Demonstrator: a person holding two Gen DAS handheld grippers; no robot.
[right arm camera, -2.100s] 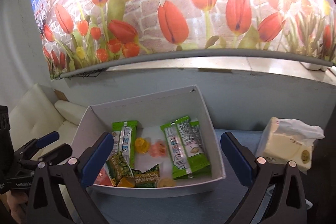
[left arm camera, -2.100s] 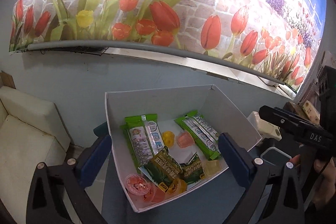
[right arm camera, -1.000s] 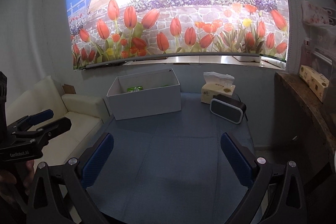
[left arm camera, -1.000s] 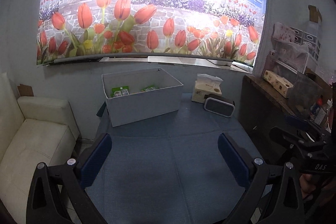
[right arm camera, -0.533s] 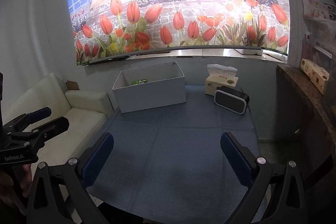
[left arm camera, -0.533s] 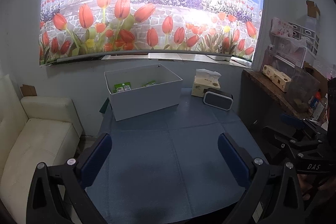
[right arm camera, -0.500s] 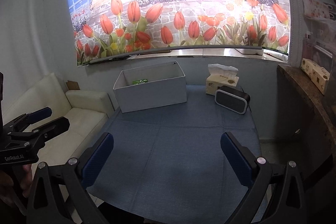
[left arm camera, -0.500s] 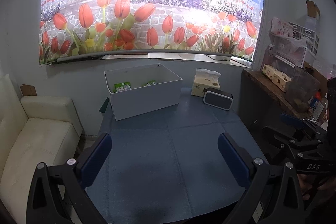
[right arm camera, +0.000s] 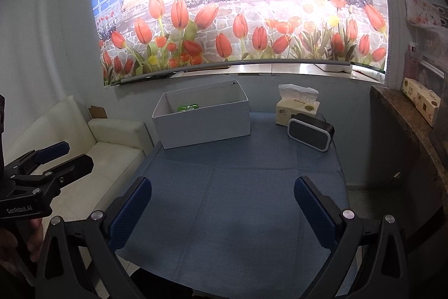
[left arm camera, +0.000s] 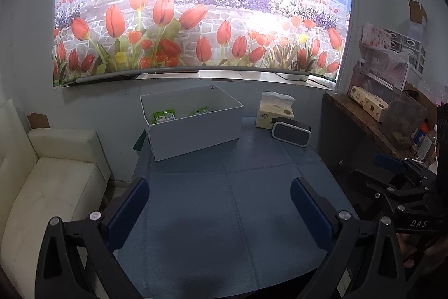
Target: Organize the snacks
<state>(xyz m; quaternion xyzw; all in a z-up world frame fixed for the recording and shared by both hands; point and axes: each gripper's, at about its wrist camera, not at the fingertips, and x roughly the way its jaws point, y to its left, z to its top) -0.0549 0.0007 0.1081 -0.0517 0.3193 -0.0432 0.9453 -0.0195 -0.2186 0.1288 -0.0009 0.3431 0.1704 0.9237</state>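
Note:
A white open box stands at the far side of the blue table; it also shows in the right wrist view. Green snack packets peek over its rim, one also in the right wrist view. My left gripper is open and empty, held back over the table's near part. My right gripper is open and empty, likewise far from the box. Each gripper shows from the side in the other's view.
A tissue box and a black speaker stand right of the white box. A white sofa lies left of the table. A dark counter with boxes is on the right. A tulip mural covers the back wall.
Both grippers pulled far back from above the box to the table's near side. In the last half second almost nothing moved.

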